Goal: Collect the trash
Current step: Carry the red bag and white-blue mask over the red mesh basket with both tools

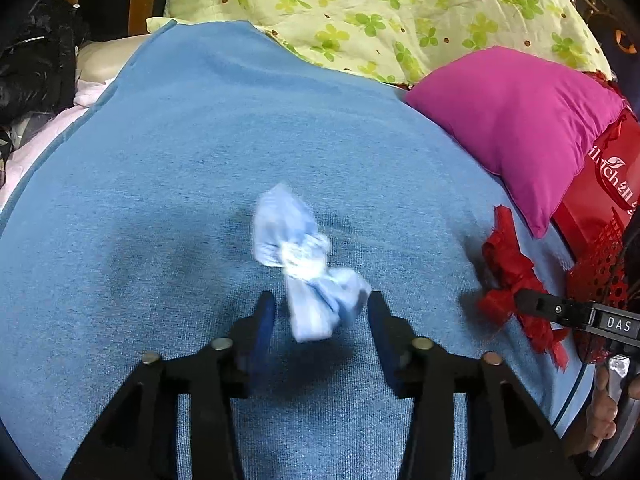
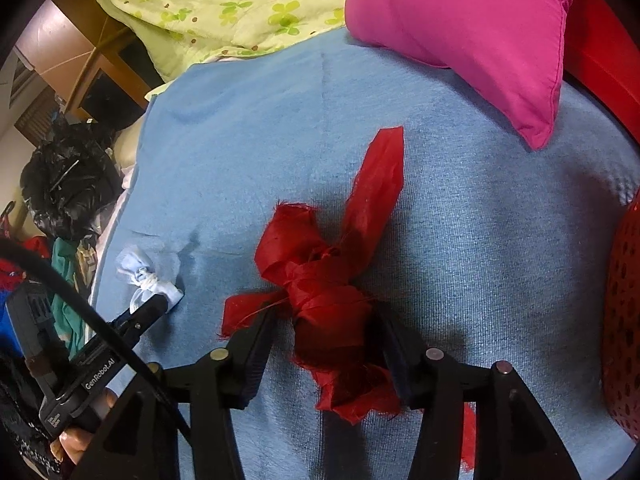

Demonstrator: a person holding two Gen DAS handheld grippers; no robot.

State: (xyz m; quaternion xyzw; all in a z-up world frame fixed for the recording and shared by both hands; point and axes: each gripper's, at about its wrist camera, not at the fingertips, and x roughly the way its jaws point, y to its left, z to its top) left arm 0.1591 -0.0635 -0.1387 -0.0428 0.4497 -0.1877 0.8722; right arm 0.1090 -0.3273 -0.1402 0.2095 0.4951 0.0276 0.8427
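Both tongs ours, both wide. Left gripper [image 1: 322,306] straddles pale blue knotted scrap [image 1: 306,258], fingers not yet pinching. Right gripper [image 2: 326,322] straddles red knotted scrap [image 2: 326,292], likewise unclamped. Both scraps lie on blue blanket [image 1: 200,140], blue one left, red one right, well apart. Pink pillow [image 1: 516,124] far right; red perforated basket [image 2: 624,320] at right edge, likely bin. We judge nothing collected yet: grasps, lifts, drops all remain.

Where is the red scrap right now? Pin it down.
The red scrap lies on the blue blanket, between the open fingers of the right hand-held gripper, below the pink pillow.
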